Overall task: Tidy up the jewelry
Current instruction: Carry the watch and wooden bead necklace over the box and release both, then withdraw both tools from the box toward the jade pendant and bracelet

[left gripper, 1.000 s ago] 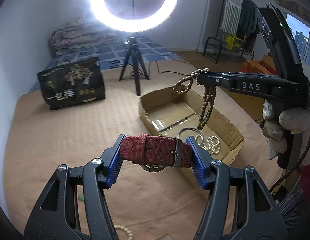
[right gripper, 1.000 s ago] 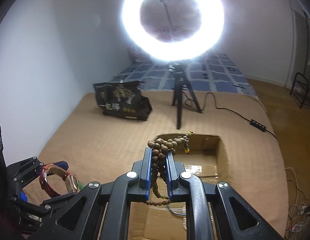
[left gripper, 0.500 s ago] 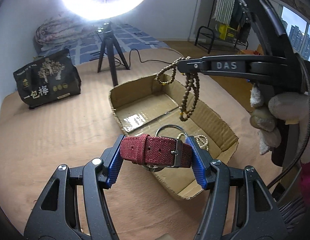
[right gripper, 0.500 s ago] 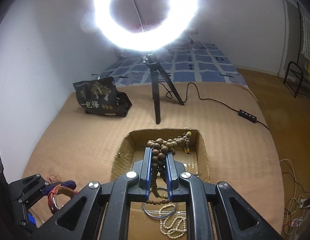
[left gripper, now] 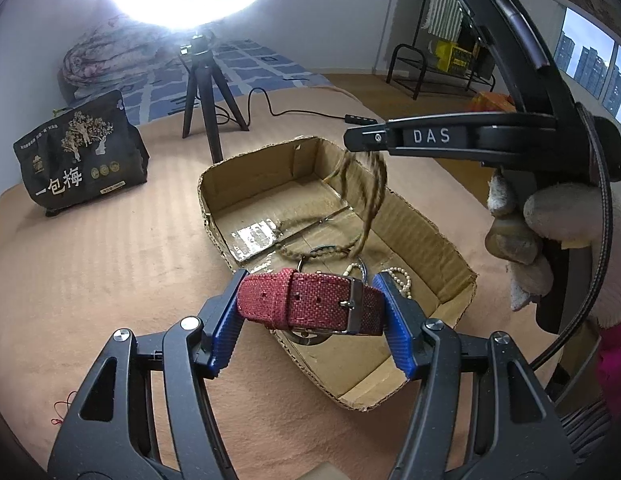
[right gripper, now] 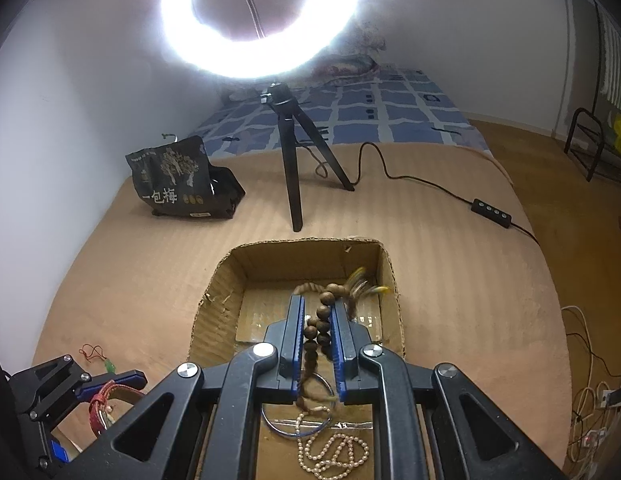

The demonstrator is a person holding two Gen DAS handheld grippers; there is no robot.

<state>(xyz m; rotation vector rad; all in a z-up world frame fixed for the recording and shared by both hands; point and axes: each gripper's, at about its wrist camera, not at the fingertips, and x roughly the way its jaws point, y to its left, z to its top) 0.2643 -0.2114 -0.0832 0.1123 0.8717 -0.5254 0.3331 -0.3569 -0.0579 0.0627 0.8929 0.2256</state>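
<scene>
Red woven strap fills the nearest ground of the left wrist view: the watch (left gripper: 310, 306) lies crosswise between the blue pads of the left gripper (left gripper: 312, 312), which is clenched on its two ends, so its long axis runs side to side, square to the fingers. Just beyond and below it sits the cardboard box (left gripper: 450, 248), its near corner under the watch, so this hand seems only a short drop from its own release. Farther out and to the right, the right gripper (right gripper: 317, 328) hangs directly above the box, its jaws parted a little with the wooden bead string (right gripper: 320, 322) running between the pads, blurred and apparently slipping down; I cannot tell whether the pads still pinch it. The beads trail straight down toward the box floor, so the right hand is the nearer to finishing. Its own camera shows what the left misses: a metal bangle (right gripper: 298, 420) and a pearl strand (right gripper: 330, 454) lying in the box beneath the jaws. The left view alone shows beads coiled on the floor. Beyond stand a black pouch (right gripper: 182, 180) and a ring light tripod (right gripper: 294, 160).
</scene>
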